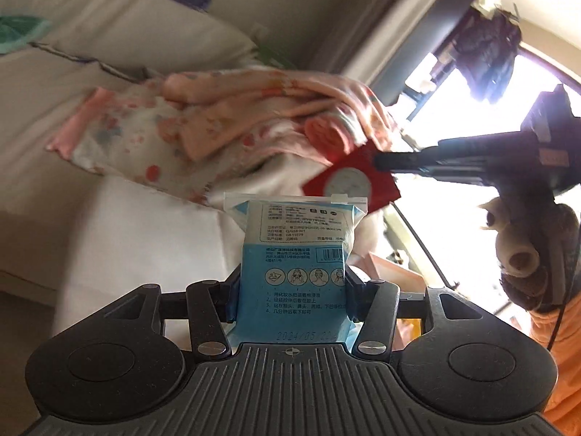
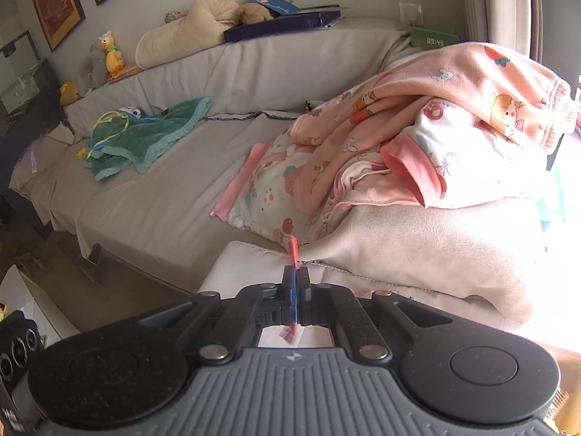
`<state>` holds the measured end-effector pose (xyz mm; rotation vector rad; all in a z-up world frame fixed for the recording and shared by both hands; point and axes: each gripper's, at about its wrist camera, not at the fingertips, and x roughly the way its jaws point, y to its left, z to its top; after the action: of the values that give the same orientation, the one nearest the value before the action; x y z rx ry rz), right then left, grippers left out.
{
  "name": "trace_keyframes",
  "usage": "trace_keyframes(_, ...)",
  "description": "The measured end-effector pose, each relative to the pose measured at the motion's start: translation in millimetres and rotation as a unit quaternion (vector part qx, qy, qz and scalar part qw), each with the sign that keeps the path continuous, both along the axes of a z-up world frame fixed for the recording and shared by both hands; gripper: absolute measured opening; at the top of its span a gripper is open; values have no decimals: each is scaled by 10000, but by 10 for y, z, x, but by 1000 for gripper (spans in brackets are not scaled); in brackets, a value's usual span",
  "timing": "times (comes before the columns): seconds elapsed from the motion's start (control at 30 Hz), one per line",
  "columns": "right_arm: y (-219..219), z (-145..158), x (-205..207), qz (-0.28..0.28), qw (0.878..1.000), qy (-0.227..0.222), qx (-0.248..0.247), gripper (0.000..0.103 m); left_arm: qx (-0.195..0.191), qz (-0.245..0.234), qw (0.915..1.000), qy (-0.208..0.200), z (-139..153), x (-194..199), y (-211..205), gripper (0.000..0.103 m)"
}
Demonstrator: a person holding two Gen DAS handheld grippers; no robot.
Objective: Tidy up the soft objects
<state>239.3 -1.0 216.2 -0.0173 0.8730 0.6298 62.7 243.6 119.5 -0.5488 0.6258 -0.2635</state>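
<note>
Room: a beige-covered sofa [image 2: 152, 196] below framed pictures.
Left gripper [image 1: 292, 290]: clamped on an upright blue wipes pack [image 1: 294, 254], nearest the camera.
Right gripper [image 2: 296, 290]: clenched on a thin red packet [image 2: 293, 250].
Pink printed clothes [image 2: 417, 138]: heaped on the sofa beyond both.
Green towel [image 2: 145, 138]: farther along the sofa seat.

Home living room: sofa [image 2: 152, 189], plush toys [image 2: 110, 54], framed pictures [image 2: 54, 3].

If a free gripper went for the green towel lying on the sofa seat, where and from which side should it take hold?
Probably the raised fold near the middle of the green towel, coming down from above. It lies crumpled and mostly flat on the grey sofa seat, so its thin edges hug the cover, while the bunched ridge stands up enough to pinch. A yellow cord lies looped over its left part; stay clear of that side.
</note>
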Motion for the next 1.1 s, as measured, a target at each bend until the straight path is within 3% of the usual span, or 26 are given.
trace_keyframes(0.13, -115, 224, -186, 117, 9996, -218, 133, 0, 194, 806, 9966, -13, 72, -205, 254, 56)
trace_keyframes(0.2, -217, 340, -282, 113, 9992, -336, 199, 0, 210, 960, 9952, 6, 115, -179, 266, 56)
trace_keyframes(0.4, -759, 635, -612, -29, 9970, -701, 322, 0, 196, 673, 9974, -176, 289, -97, -81, 56)
trace_keyframes(0.5, -1114, 622, -725, -160, 9973, -623, 360, 0, 283, 553, 9977, -283, 339, 40, -297, 56)
trace_keyframes(0.67, -1422, 337, -759, -191, 9988, -323, 321, 1, 353, 601, 9975, -80, 188, 250, -317, 56)
trace_keyframes(0.83, -1198, -85, -476, -146, 9997, 123, 158, 6, 246, 967, 9948, 199, -165, 322, -26, 56)
trace_keyframes(0.87, -1107, -151, -405, -114, 9997, 196, 88, 14, 200, 1064, 9938, 237, -248, 337, 53, 56)
trace_keyframes(0.9, -966, -246, -312, -48, 9996, 295, 1, 30, 192, 1159, 9927, 257, -321, 349, 121, 56)
trace_keyframes(0.97, -701, -391, -180, 27, 9994, 283, -186, 45, 265, 1428, 9891, 251, -472, 367, 284, 56)
trace_keyframes(1.1, -110, -714, 151, 46, 9976, 563, -405, 45, 328, 1958, 9799, 182, -762, 411, 548, 56)
